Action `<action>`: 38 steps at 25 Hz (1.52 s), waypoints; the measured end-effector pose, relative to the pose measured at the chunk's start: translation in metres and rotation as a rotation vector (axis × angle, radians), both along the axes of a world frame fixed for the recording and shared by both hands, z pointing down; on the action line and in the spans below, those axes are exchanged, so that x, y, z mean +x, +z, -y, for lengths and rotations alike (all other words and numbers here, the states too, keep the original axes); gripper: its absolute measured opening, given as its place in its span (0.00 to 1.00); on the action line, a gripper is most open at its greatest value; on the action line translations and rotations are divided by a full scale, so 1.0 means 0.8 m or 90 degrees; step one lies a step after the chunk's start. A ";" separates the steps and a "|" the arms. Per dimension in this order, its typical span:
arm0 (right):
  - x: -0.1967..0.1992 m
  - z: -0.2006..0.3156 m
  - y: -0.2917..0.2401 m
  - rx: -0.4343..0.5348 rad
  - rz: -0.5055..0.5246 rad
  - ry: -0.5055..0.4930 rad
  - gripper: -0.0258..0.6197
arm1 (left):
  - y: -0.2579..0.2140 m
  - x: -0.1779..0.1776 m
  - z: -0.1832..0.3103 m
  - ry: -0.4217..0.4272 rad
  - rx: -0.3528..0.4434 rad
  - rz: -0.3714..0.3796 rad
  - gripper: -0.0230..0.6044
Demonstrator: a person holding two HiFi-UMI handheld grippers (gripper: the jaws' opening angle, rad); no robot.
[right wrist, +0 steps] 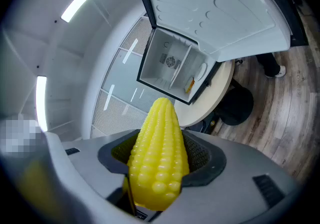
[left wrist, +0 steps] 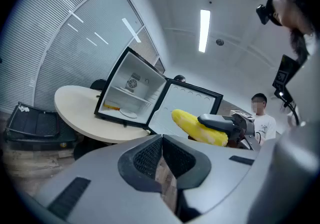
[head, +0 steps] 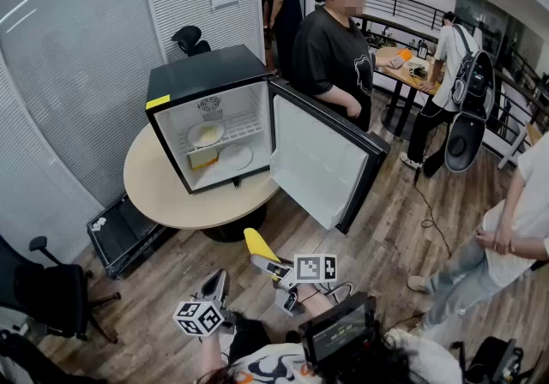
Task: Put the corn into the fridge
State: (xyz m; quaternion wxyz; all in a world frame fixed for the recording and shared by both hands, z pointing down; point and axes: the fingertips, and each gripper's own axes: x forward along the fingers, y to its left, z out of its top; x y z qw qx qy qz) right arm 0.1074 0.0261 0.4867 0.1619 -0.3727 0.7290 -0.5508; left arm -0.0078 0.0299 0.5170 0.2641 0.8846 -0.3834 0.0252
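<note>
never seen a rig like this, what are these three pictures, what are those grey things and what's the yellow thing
A person holds a hand-held gripper in each hand. The head view comes from a camera on their head, looking down; the other two cameras ride on the grippers. The right gripper has its fingers clamped on a yellow corn cob. The left gripper is shut and empty. Ahead, a round table carries a small black fridge, door open, white plates inside.

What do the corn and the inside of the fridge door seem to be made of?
Corn: probably moulded plastic or rubber; glossy, evenly yellow kernels with highlights. Fridge door's inner panel: white moulded plastic, smooth semi-matte, with pressed ridges and oval shapes.
</note>
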 end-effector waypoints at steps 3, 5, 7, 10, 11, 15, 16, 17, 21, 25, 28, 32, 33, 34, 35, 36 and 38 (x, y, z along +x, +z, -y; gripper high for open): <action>0.010 -0.007 -0.015 0.021 -0.025 0.003 0.44 | -0.024 0.017 -0.001 0.018 0.032 -0.005 0.06; 0.010 -0.011 -0.025 0.038 -0.043 0.002 0.44 | -0.041 0.023 -0.003 0.027 0.050 -0.005 0.06; 0.006 -0.013 -0.034 0.057 -0.057 0.009 0.44 | -0.056 0.027 -0.008 0.035 0.062 -0.005 0.06; 0.009 -0.010 -0.044 0.076 -0.075 0.033 0.44 | -0.071 0.042 -0.008 0.065 0.079 -0.009 0.06; 0.009 -0.009 -0.047 0.078 -0.081 0.035 0.44 | -0.074 0.045 -0.007 0.074 0.084 -0.009 0.06; -0.008 -0.010 -0.045 0.086 -0.113 0.029 0.44 | -0.079 0.035 -0.014 0.085 0.094 0.003 0.06; -0.014 -0.012 -0.044 0.086 -0.119 0.027 0.44 | -0.080 0.029 -0.018 0.081 0.093 0.002 0.06; -0.020 -0.014 -0.043 0.087 -0.123 0.024 0.44 | -0.080 0.024 -0.021 0.075 0.092 -0.002 0.06; -0.042 -0.016 -0.046 0.089 -0.127 0.015 0.44 | -0.080 0.002 -0.022 0.056 0.090 -0.012 0.06; -0.055 -0.016 -0.044 0.086 -0.137 0.012 0.44 | -0.079 -0.013 -0.021 0.049 0.090 -0.019 0.06; -0.062 -0.015 -0.042 0.083 -0.144 0.013 0.44 | -0.077 -0.025 -0.018 0.045 0.089 -0.021 0.06; -0.072 -0.009 -0.038 0.081 -0.161 0.015 0.44 | -0.075 -0.042 -0.008 0.043 0.088 -0.020 0.06; -0.074 -0.008 -0.036 0.080 -0.166 0.016 0.44 | -0.075 -0.046 -0.007 0.043 0.088 -0.020 0.06; -0.076 -0.007 -0.035 0.079 -0.169 0.018 0.44 | -0.074 -0.049 -0.006 0.044 0.087 -0.021 0.06; -0.079 -0.006 -0.033 0.077 -0.170 0.020 0.44 | -0.074 -0.053 -0.004 0.045 0.087 -0.022 0.06; -0.082 -0.004 -0.032 0.075 -0.171 0.021 0.44 | -0.073 -0.056 -0.003 0.046 0.086 -0.022 0.06; -0.091 -0.001 -0.031 0.073 -0.173 0.020 0.44 | -0.072 -0.063 -0.001 0.048 0.084 -0.024 0.06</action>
